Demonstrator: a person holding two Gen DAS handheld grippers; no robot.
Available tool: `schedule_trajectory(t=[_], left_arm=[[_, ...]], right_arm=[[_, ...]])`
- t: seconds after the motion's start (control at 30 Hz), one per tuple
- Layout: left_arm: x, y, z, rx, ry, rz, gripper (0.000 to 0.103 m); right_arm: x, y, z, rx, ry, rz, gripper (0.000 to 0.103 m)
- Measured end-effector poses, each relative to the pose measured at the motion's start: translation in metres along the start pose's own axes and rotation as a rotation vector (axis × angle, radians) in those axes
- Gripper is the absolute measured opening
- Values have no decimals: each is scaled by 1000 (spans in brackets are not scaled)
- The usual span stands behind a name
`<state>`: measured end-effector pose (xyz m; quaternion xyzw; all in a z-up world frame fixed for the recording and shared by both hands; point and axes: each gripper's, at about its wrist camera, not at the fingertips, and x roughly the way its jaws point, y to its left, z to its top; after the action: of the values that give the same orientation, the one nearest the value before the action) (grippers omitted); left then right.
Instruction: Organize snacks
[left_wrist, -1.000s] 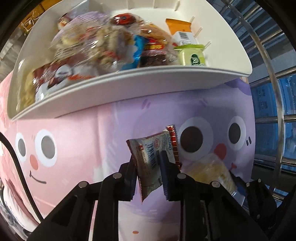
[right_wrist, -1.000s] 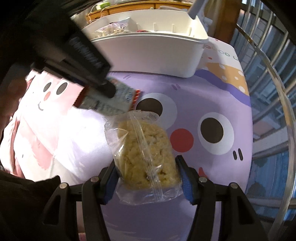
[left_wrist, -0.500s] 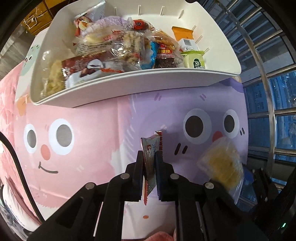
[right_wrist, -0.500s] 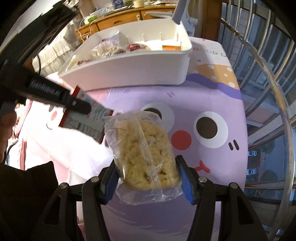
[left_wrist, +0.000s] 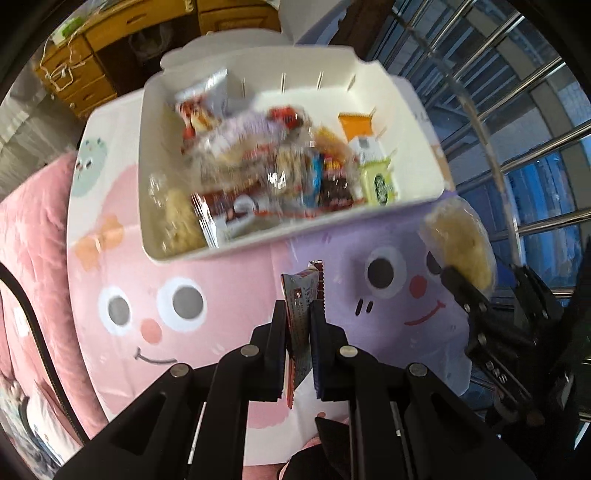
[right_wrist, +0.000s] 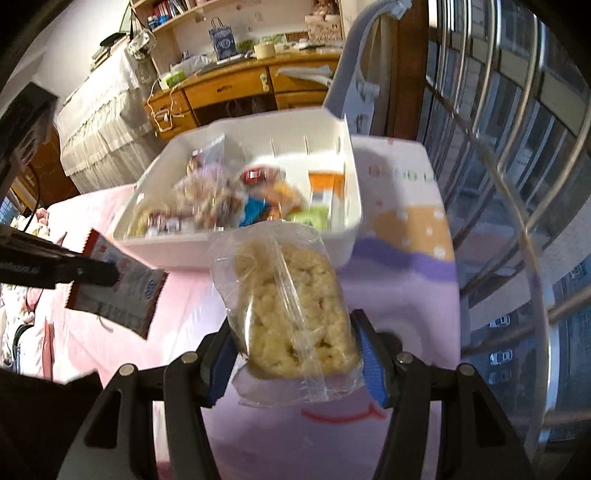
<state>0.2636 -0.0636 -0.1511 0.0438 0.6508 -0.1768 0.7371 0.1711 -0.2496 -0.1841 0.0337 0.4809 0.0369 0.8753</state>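
Observation:
My left gripper (left_wrist: 299, 310) is shut on a flat red-and-white snack packet (left_wrist: 301, 295), held edge-on above the cartoon tablecloth; the packet also shows in the right wrist view (right_wrist: 118, 291). My right gripper (right_wrist: 295, 332) is shut on a clear bag of yellow puffed-rice cake (right_wrist: 291, 306), also seen at the right of the left wrist view (left_wrist: 461, 247). Ahead of both stands a white bin (left_wrist: 177, 254) (right_wrist: 351, 184) holding several wrapped snacks, blurred by motion.
The table wears a pink and purple cartoon-face cloth (left_wrist: 166, 302). A steel window railing (right_wrist: 517, 221) runs along the right. A wooden desk with drawers (right_wrist: 229, 88) stands behind the bin. A pink quilt (left_wrist: 29, 240) lies at the left.
Both grippers have risen and pulled back with their snacks, so the bin's inside shows more fully. The left packet has turned edge-on.

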Motion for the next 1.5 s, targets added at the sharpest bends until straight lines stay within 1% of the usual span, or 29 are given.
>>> schedule_trajectory(t=[0.07, 0.2, 0.3, 0.37, 0.43, 0.57, 0.63, 0.67, 0.7, 0.73, 0.77, 0.8, 0.9, 1.03, 1.07, 1.1, 1.17, 1.23, 1.33, 1.4, 1.47, 1.5], left_arm=[[-10, 3, 6, 10, -19, -11, 9], [-28, 12, 28, 22, -81, -36, 9], [-32, 19, 46, 9, -116, -67, 9], [-30, 24, 57, -5, -119, -85, 9], [-30, 32, 68, -22, -139, -93, 9], [-32, 45, 86, -47, -203, -112, 9], [-34, 50, 91, -60, -237, -112, 11], [-35, 52, 93, -68, -250, -104, 19], [-36, 53, 94, -71, -258, -104, 32], [-36, 54, 94, -69, -260, -102, 37], [-36, 55, 94, -68, -260, -97, 47], [-36, 55, 92, -68, -261, -87, 52], [-36, 56, 83, -67, -253, -70, 57], [-40, 52, 62, -65, -268, -49, 59], [-41, 51, 55, -65, -274, -40, 64], [-43, 47, 44, -67, -285, -27, 67], [-45, 42, 24, -73, -303, -7, 67], [-47, 36, 4, -97, -291, 20, 70], [-53, 28, -25, -112, -290, 23, 74], [-59, 22, -49, -125, -296, 63, 86], [-64, 17, -73, -138, -297, 66, 91], [-65, 16, -81, -144, -296, 65, 92]], right_arm=[[1, 0, 11, -1, -17, 0, 59], [12, 5, 41, -12, -40, 7, 59], [20, 9, 59, -21, -59, 8, 59], [26, 11, 72, -21, -70, 7, 59], [33, 14, 86, -21, -82, -1, 59], [38, 15, 106, -1, -118, 2, 59], [39, 13, 114, 36, -139, 12, 59], [39, 12, 118, 58, -145, 25, 59], [39, 10, 121, 82, -146, 46, 60], [40, 9, 122, 95, -142, 57, 61], [41, 9, 122, 106, -136, 60, 65], [41, 9, 121, 111, -128, 55, 69], [39, 12, 116, 98, -108, 43, 70], [31, 15, 102, 92, -85, 49, 74], [27, 16, 96, 89, -84, 56, 76], [24, 18, 91, 84, -82, 62, 77], [18, 21, 80, 70, -82, 69, 78], [10, 24, 66, 55, -77, 72, 79], [0, 26, 41, 58, -49, 80, 80], [-6, 28, 22, 54, -18, 96, 82], [-12, 32, 8, 45, 11, 89, 84], [-17, 33, -5, 47, 31, 81, 90]])
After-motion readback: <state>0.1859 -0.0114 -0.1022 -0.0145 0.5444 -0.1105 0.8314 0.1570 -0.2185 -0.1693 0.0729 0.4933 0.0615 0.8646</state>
